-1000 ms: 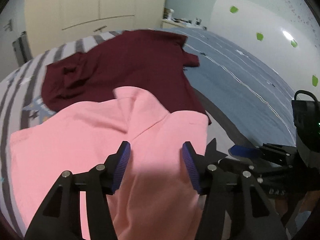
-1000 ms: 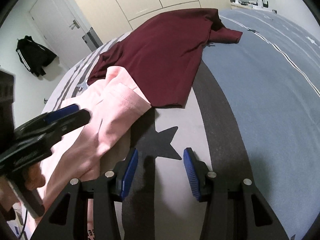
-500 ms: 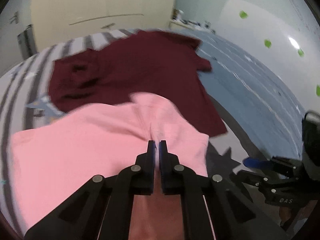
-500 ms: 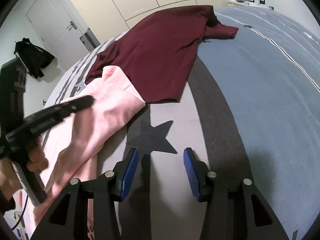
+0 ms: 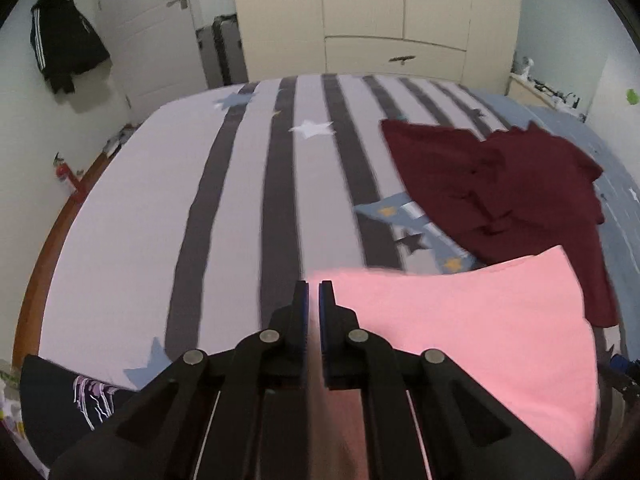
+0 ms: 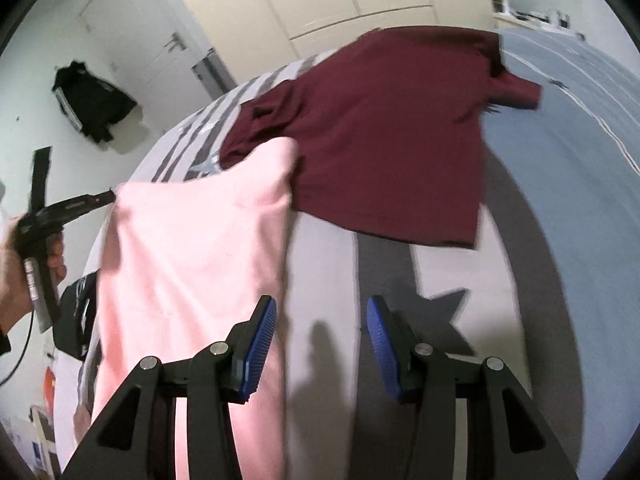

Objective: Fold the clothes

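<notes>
Nearest, the left gripper point(image 5: 314, 304) has its fingers clamped on an edge of the pink garment point(image 5: 460, 320), apparently lifting it clear of the bed point(image 5: 140, 220) so the cloth hangs straight. The right gripper point(image 6: 320, 340) hovers with fingers apart beside the cloth, likely ready to take another edge. Farther, at two o'clock, the maroon shirt point(image 6: 380, 140) lies spread, unfolded.

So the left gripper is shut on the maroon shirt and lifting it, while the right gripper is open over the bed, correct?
Not quite. The left gripper is shut on the pink garment, not the maroon shirt, which lies flat on the bed; the left wrist view shows it. The right gripper is open.
</notes>
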